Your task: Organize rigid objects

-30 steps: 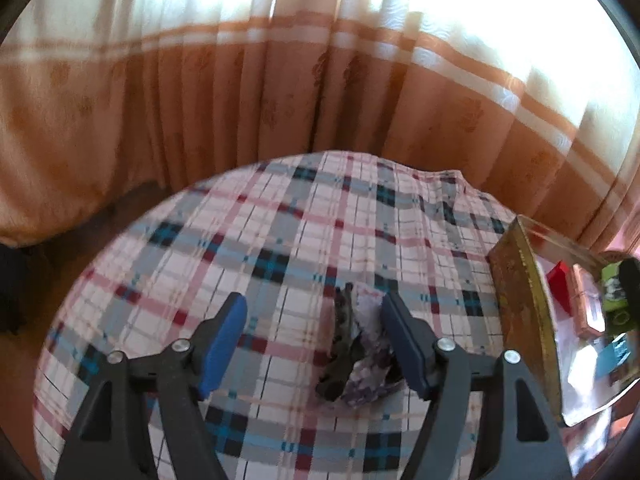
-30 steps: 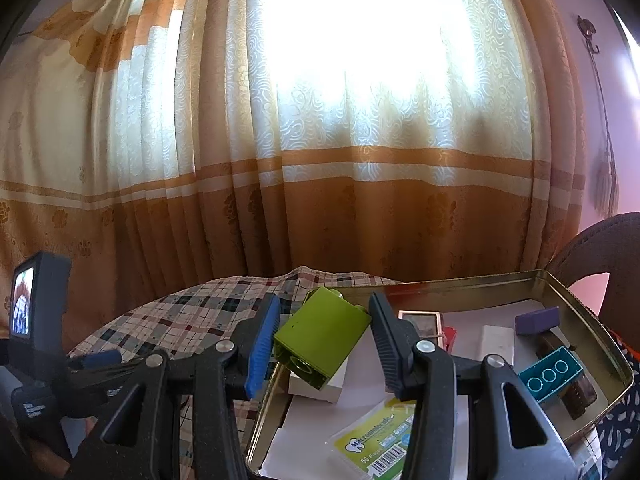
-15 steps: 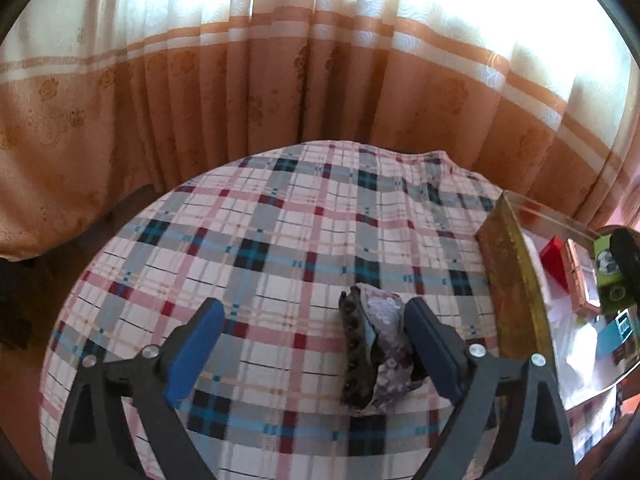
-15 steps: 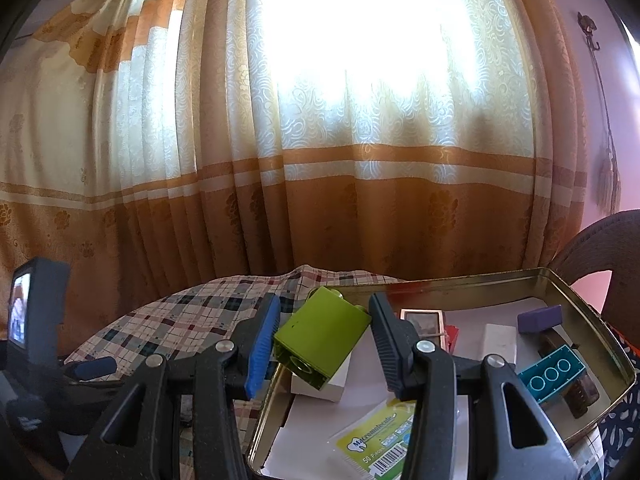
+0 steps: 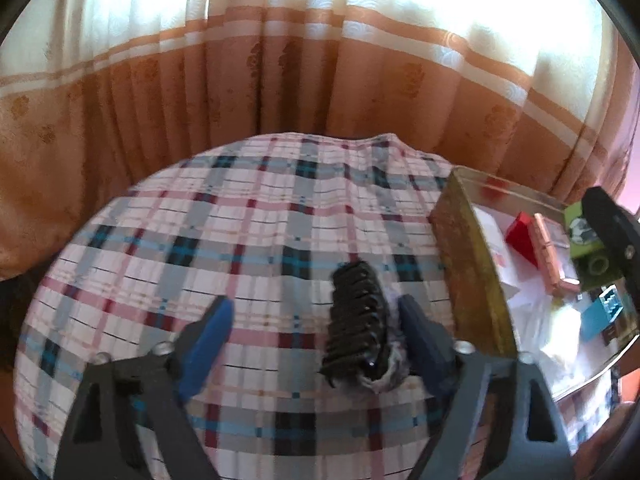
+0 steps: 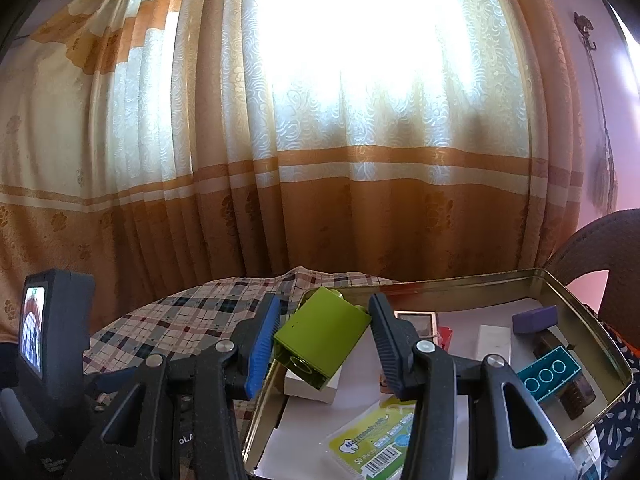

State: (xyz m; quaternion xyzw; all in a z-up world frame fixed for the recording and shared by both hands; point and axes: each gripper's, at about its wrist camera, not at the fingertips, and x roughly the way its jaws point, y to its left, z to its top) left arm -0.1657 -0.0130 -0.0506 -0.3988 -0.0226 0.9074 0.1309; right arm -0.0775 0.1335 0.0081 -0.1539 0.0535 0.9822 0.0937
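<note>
Backdrop: orange-and-cream patterned curtain (image 6: 360, 184), sunlit.
Surface: plaid checked tablecloth (image 5: 224, 240).
Right edge: dark curved chair back (image 6: 600, 240); pink wall (image 6: 624, 92).

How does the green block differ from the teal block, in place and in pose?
The green block is clamped in the right gripper above the tin tray; the teal block lies inside the tray, near its right wall. The green block hangs tilted; the teal block rests with its round openings facing up. The green block looks bulkier, the teal one flatter. Both are rigid toy bricks.
</note>
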